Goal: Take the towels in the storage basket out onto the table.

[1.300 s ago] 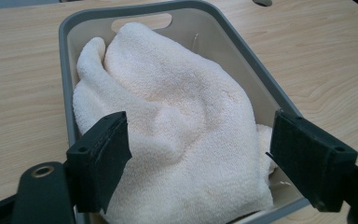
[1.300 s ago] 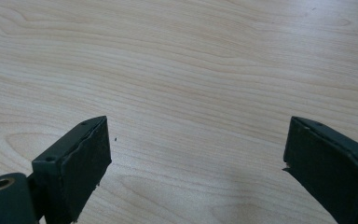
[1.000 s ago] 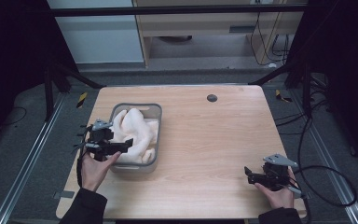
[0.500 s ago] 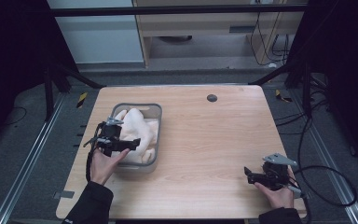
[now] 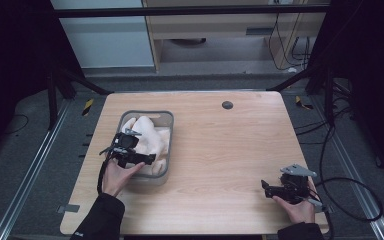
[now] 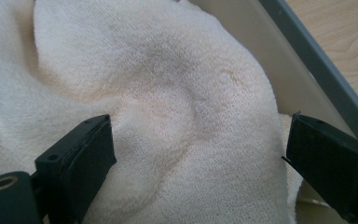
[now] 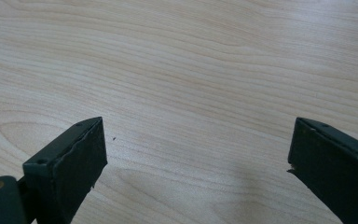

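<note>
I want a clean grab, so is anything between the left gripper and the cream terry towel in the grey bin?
Nothing visible. The left gripper has just been opening its jaws; they straddle a fold of the cream terry towel, inside the grey plastic bin.

left tongs have just been opening, jaws wide; right tongs rest low, jaws spread.

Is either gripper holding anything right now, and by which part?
Nothing is held. The left gripper straddles a towel fold, jaws just opened wide; the right gripper is open over table.
</note>
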The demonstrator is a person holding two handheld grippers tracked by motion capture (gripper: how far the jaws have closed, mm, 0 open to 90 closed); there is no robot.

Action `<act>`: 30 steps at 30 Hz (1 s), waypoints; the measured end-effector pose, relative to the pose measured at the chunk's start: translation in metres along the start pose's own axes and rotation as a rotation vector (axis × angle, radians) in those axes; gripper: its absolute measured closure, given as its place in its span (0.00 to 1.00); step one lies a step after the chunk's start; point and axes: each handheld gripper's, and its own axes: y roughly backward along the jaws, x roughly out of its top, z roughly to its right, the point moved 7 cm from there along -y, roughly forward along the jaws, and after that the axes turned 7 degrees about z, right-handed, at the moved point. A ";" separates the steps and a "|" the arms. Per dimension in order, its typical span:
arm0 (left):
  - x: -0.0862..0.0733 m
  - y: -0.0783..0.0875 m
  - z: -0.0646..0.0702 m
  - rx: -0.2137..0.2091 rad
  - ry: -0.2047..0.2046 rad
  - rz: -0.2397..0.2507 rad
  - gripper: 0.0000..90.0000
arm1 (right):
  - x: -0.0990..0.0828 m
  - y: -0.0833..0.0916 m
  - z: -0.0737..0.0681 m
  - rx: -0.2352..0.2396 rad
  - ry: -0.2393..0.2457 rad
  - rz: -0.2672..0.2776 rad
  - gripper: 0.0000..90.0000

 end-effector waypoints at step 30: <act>-0.016 -0.011 -0.010 0.054 0.023 -0.081 0.38 | -0.002 -0.002 -0.001 0.002 0.005 -0.032 0.04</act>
